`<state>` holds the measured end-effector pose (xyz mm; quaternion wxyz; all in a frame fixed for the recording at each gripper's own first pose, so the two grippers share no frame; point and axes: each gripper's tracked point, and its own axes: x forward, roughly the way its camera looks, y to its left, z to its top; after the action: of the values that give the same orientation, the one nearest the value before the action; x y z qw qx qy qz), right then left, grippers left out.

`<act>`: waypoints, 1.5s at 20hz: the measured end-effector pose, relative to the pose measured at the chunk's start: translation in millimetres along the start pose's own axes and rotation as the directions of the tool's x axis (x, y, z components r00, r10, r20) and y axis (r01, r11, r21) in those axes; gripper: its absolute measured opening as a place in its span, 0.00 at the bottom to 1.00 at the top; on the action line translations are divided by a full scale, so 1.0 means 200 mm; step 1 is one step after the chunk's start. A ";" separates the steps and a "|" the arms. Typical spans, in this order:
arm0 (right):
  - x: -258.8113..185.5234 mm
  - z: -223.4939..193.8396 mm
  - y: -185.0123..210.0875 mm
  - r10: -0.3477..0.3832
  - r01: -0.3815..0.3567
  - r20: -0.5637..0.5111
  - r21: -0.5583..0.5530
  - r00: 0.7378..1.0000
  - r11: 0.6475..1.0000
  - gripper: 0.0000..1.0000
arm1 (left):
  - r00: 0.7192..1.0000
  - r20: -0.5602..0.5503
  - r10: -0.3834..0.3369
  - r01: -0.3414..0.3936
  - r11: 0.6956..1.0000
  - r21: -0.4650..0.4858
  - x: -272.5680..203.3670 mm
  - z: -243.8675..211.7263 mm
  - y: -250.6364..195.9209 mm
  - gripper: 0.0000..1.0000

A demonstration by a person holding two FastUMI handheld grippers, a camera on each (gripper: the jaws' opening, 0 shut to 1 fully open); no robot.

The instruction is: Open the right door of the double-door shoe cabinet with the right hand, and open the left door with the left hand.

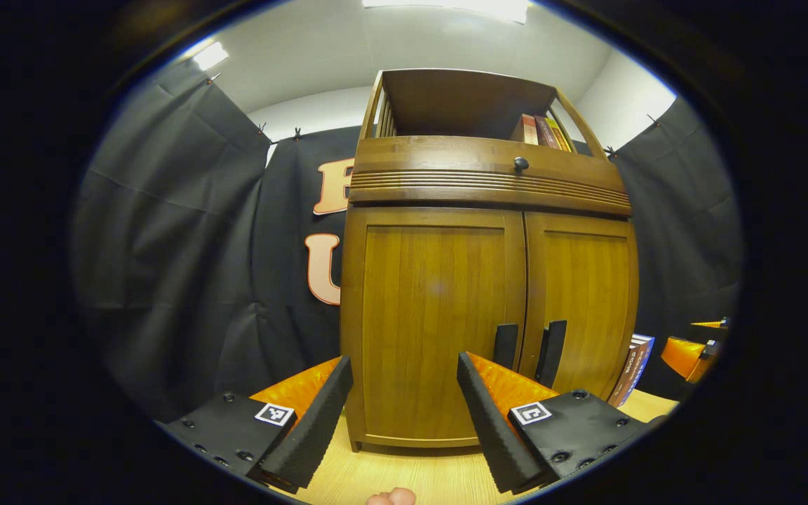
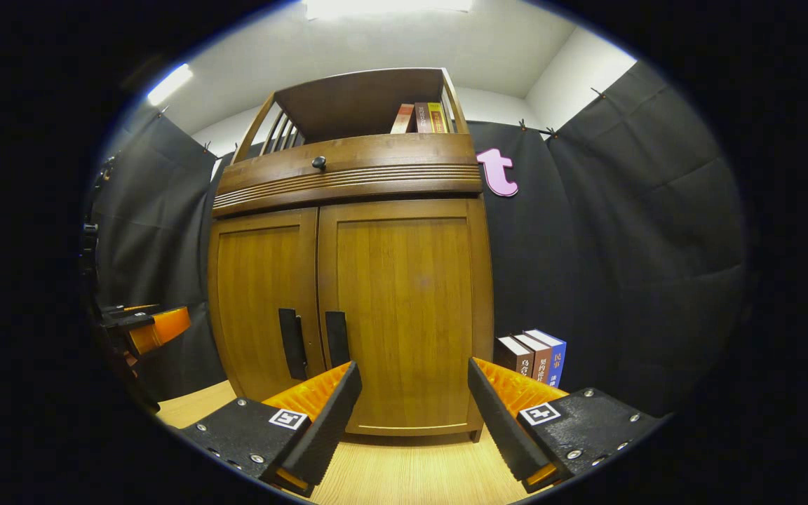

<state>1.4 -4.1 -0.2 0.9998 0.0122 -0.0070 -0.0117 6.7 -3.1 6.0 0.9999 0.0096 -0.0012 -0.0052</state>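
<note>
A brown wooden shoe cabinet (image 1: 488, 308) (image 2: 348, 308) stands on a light wood floor, both doors closed. The left door (image 1: 432, 315) (image 2: 260, 294) and the right door (image 1: 583, 301) (image 2: 404, 308) each carry a dark vertical handle near the middle seam: left handle (image 1: 505, 345) (image 2: 292, 344), right handle (image 1: 551, 351) (image 2: 337, 339). My left gripper (image 1: 404, 414) is open, low in front of the left door, short of it. My right gripper (image 2: 411, 414) is open before the right door, apart from it. The other gripper (image 1: 691, 351) (image 2: 148, 326) appears at each view's edge.
A drawer with a round dark knob (image 1: 520, 164) (image 2: 318, 163) sits above the doors. Books (image 1: 541, 130) (image 2: 418, 118) stand on the open top shelf. More books (image 2: 534, 358) (image 1: 632, 368) stand on the floor right of the cabinet. Black cloth walls surround the booth.
</note>
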 end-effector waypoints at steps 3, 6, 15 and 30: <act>0.01 0.00 -0.01 -0.006 0.006 -0.004 0.001 1.000 1.000 0.94 | 1.000 -0.003 0.002 -0.002 1.000 -0.001 0.00 0.00 0.00 0.95; 0.02 -0.01 0.00 -0.003 0.003 -0.006 0.007 1.000 1.000 0.94 | 1.000 -0.001 0.004 -0.004 1.000 0.004 0.01 0.00 0.00 0.94; 0.02 -0.01 0.02 0.009 -0.009 -0.008 0.000 1.000 1.000 0.94 | 1.000 0.002 0.005 -0.005 1.000 0.004 0.01 0.00 0.01 0.96; 0.55 0.11 0.42 0.182 -0.183 0.027 0.031 0.983 0.983 0.94 | 0.999 0.009 0.031 -0.031 1.000 0.005 -0.07 0.03 0.09 0.94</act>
<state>113.3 77.3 25.4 0.9962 0.0283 -0.0204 0.0800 -7.4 15.1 11.6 0.9999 0.0123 -0.0059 0.0101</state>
